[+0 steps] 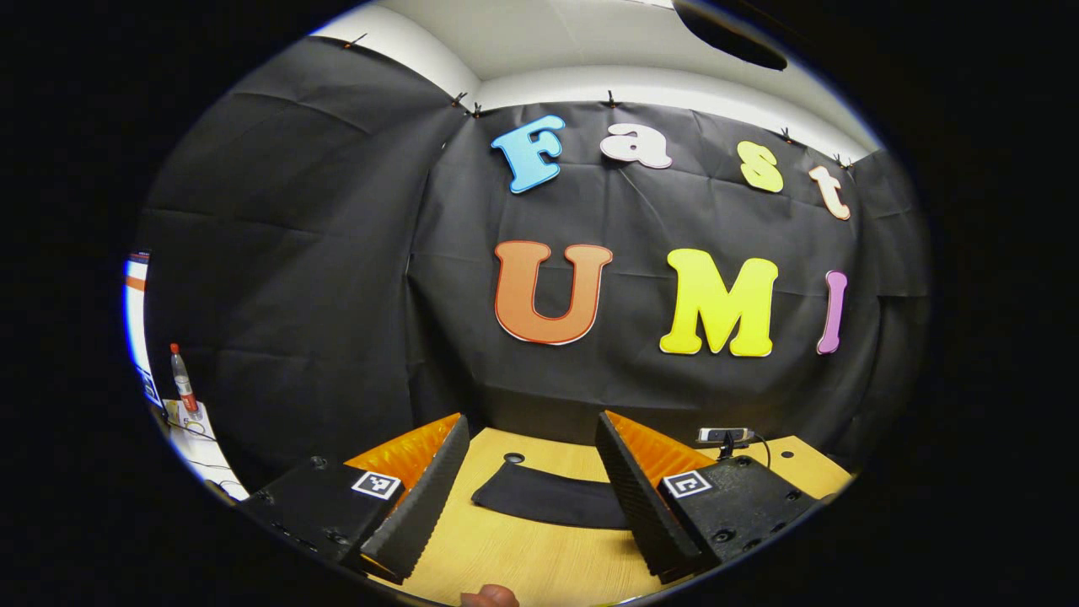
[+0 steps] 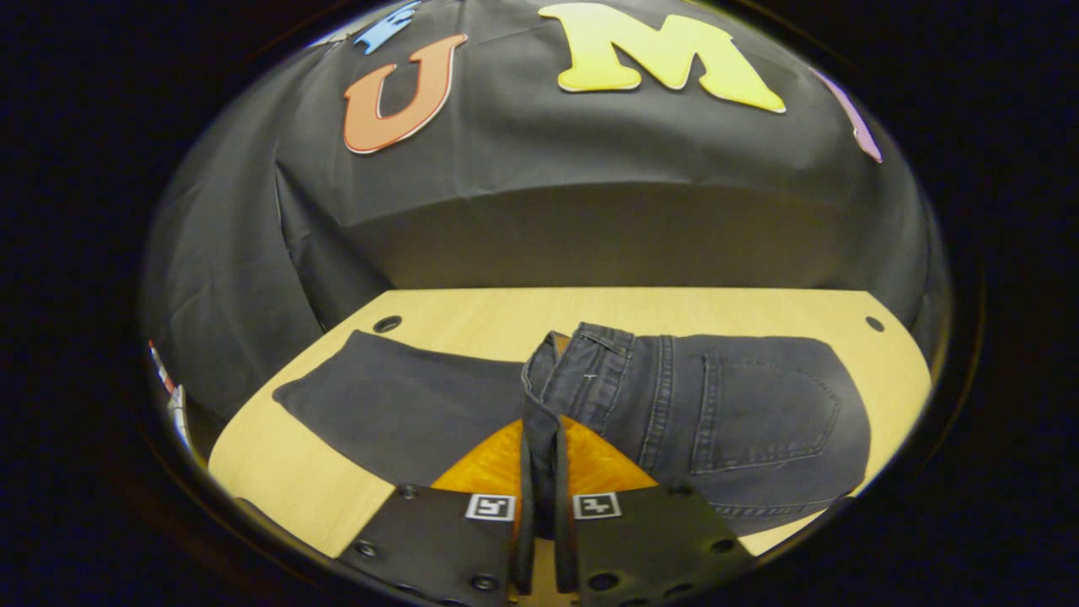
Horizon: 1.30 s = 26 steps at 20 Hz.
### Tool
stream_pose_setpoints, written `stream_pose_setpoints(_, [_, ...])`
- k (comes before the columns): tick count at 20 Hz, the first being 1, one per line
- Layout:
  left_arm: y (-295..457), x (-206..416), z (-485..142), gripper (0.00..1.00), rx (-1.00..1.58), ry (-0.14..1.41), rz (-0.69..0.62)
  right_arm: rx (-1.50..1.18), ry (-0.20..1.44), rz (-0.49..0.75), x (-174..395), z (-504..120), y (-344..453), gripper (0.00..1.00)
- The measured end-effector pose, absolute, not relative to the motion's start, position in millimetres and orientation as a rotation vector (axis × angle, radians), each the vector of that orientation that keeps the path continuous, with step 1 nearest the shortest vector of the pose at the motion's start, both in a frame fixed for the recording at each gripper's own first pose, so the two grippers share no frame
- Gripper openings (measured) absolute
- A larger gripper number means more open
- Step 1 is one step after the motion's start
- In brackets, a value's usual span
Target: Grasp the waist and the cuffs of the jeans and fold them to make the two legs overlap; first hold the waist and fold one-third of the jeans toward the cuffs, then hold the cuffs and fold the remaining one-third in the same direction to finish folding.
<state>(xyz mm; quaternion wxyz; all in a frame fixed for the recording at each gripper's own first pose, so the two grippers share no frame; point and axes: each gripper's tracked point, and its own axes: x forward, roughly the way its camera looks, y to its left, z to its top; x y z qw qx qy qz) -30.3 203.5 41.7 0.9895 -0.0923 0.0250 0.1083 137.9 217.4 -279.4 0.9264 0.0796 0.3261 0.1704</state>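
Note:
Dark jeans (image 2: 759, 413) lie flat on a pale wooden table (image 2: 472, 316). The seat, with its back pocket, is on the right of the right gripper view, and a leg runs out to the left. My right gripper (image 2: 540, 447) is shut on the waistband (image 2: 544, 379), which stands up from the table as a pinched ridge between both fingers. In the left gripper view, my left gripper (image 1: 533, 497) hangs open above the table with nothing between its fingers. Beyond them lies a dark cuff end of the jeans (image 1: 548, 499), apart from the fingers.
The table has cable holes at its back corners (image 2: 388, 324) (image 2: 874, 324). A small webcam (image 1: 725, 435) stands at the back right of the table. A bottle with a red cap (image 1: 181, 379) stands off the table at far left. A fingertip (image 1: 489, 597) shows at the bottom edge.

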Motion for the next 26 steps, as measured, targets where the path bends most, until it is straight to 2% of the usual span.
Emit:
stream_pose_setpoints(1, [203, -29, 42, 0.97, -0.187, 0.052, 0.214, 0.19, 0.699, 0.401, 127, -281, 228, 0.17])
stream_pose_setpoints(4, [199, -21, 40, 0.97, -0.19, 0.061, 0.2, 0.059, 0.623, 0.419, 131, -273, 238, 0.97])
stream_pose_setpoints(8, [195, -13, 40, 0.97, -0.184, 0.062, 0.181, 0.061, 0.599, 0.444, 132, -266, 243, 0.98])
stream_pose_setpoints(11, [192, -2, 31, 0.97, -0.214, 0.076, 0.171, 0.087, 0.536, 0.433, 141, -236, 238, 0.98])
stream_pose_setpoints(16, [181, 36, -28, 0.98, -0.325, 0.173, 0.131, 0.112, 0.336, 0.375, 165, -144, 201, 0.98])
stream_pose_setpoints(17, [179, 44, -43, 0.99, -0.366, 0.209, 0.132, 0.105, 0.29, 0.358, 173, -124, 185, 0.96])
stream_pose_setpoints(21, [184, 72, -94, 0.99, -0.453, 0.291, 0.167, 0.094, 0.123, 0.287, 170, -47, 133, 0.98])
stream_pose_setpoints(26, [191, 92, -175, 0.99, -0.803, 0.466, 0.254, 0.111, -0.069, 0.155, 166, 42, 40, 0.96])
